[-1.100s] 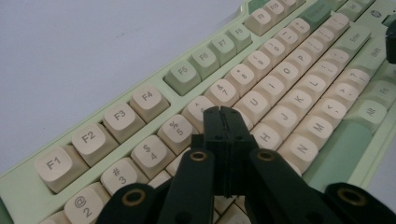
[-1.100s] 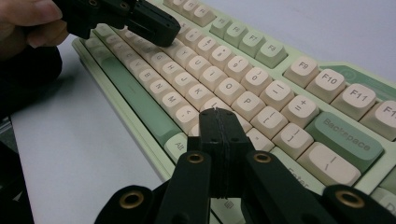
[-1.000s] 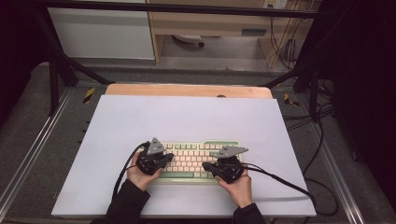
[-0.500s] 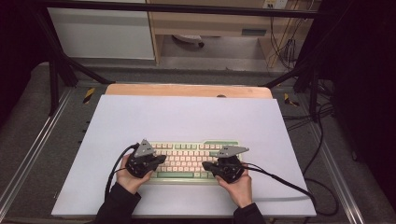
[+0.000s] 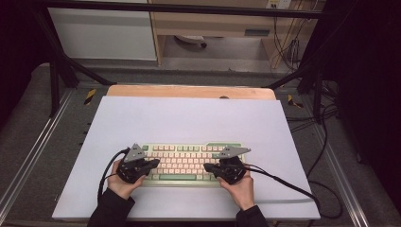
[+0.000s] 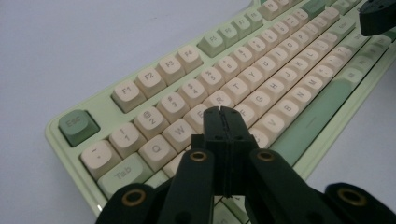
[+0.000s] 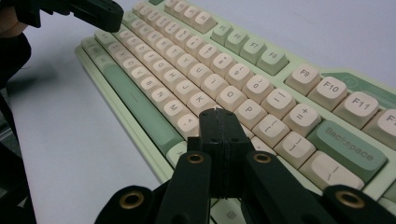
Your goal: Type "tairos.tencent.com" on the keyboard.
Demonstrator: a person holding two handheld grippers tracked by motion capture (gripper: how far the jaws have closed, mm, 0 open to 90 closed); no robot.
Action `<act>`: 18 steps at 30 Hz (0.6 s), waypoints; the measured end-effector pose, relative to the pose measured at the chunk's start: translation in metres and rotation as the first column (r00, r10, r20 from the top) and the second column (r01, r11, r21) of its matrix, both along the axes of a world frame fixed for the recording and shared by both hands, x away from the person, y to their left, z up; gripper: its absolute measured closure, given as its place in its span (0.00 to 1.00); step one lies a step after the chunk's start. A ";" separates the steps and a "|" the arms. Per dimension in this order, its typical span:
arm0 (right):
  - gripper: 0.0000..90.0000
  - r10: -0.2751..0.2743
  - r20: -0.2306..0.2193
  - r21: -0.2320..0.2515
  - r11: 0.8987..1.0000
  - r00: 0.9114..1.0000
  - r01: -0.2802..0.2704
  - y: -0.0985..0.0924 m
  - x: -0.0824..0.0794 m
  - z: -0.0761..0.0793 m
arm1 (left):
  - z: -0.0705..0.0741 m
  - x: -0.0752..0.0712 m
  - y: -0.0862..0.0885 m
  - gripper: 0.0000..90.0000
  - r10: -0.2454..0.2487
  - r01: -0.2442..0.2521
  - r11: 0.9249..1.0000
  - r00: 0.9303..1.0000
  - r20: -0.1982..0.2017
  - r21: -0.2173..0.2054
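Note:
A pale green keyboard (image 5: 185, 162) with cream keys lies on the white board near the front edge. My left gripper (image 5: 155, 163) sits at its left end, jaws shut with nothing between them, pointing right. In the left gripper view the shut tips (image 6: 223, 112) hang over the keys around E and D of the keyboard (image 6: 261, 60). My right gripper (image 5: 207, 167) rests at the right end, also shut and empty, pointing left. In the right gripper view its tips (image 7: 215, 113) hover over the keys near L and P of the keyboard (image 7: 187, 56).
The white board (image 5: 189, 118) lies on a wooden tabletop (image 5: 189, 91), with bare surface behind and beside the keyboard. Black cables (image 5: 283, 182) trail from the grippers across the board's front right. Dark frame rails run along both sides.
My left gripper has slid leftward along the keyboard toward its left end. The right gripper has stayed where it was.

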State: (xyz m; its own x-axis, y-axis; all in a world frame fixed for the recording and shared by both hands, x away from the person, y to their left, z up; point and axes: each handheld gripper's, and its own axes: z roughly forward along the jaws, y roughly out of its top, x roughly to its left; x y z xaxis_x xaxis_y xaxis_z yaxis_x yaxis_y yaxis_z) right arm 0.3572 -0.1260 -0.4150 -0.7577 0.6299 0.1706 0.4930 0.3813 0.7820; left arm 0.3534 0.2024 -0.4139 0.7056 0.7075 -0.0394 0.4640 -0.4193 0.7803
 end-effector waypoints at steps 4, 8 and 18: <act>1.00 0.008 0.004 -0.003 1.000 1.000 -0.008 0.005 0.002 0.001 | -0.002 -0.003 0.007 1.00 0.013 -0.013 1.000 1.000 -0.004 -0.003; 1.00 0.008 -0.007 -0.003 1.000 1.000 -0.008 0.009 0.004 -0.001 | -0.005 -0.005 0.013 1.00 0.018 -0.018 1.000 1.000 -0.011 -0.010; 1.00 0.011 -0.021 -0.008 1.000 1.000 -0.011 0.014 0.005 -0.011 | -0.010 -0.006 0.019 1.00 0.024 -0.024 1.000 1.000 -0.019 -0.017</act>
State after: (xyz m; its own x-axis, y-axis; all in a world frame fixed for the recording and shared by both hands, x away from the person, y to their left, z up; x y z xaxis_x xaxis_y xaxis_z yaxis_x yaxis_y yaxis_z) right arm 0.3617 -0.1116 -0.4259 -0.7608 0.6232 0.1810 0.5050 0.3934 0.7683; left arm 0.3476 0.2210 -0.4237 0.6875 0.7233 -0.0650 0.4886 -0.3945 0.7782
